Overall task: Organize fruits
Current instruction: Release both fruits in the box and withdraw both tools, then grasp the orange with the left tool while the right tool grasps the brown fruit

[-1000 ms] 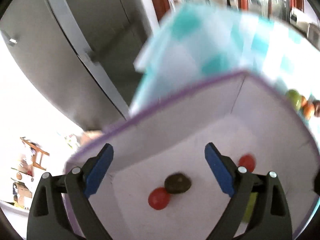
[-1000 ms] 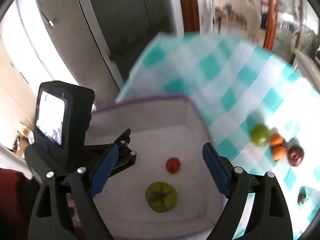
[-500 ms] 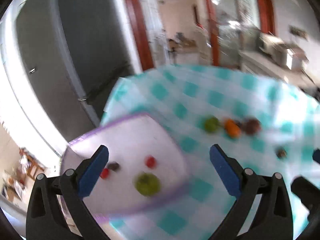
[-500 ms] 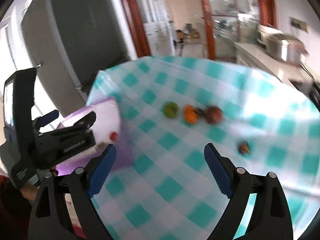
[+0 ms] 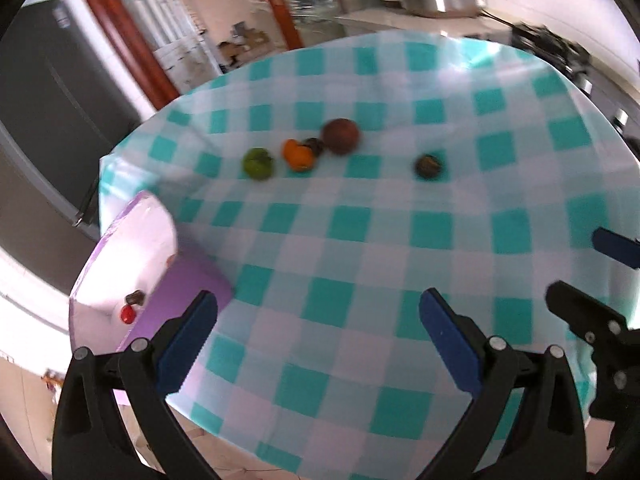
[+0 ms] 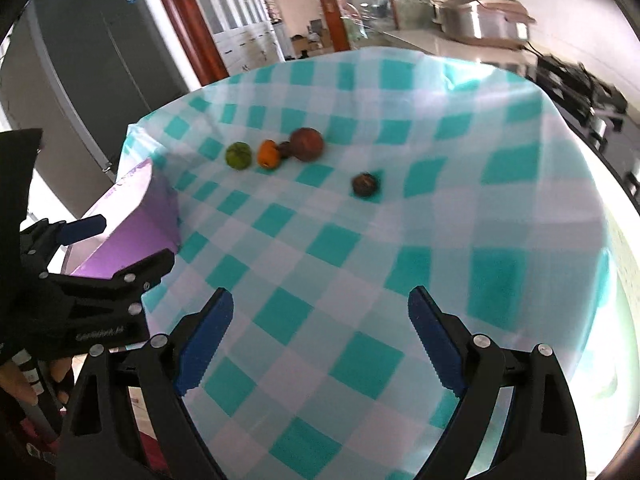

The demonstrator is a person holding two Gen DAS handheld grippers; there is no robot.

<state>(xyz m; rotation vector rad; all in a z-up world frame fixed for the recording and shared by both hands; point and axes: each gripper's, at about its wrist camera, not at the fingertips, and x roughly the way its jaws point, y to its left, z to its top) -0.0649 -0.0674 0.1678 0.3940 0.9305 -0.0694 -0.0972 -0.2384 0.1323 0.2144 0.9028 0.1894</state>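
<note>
A round desk [image 6: 500, 208] under a teal-and-white checked cloth fills the middle of the room. At about ten o'clock stands a tall dark grey refrigerator [image 6: 92, 76]. Beside it, toward eleven o'clock, rises a red-brown wooden door frame [image 6: 180, 20], with a brighter room and white panelling behind it. At one o'clock a pale counter [image 6: 432, 40] carries large metal pots [image 6: 480, 16]. The wall at two o'clock is white, and daylight washes the desk's right edge.
</note>
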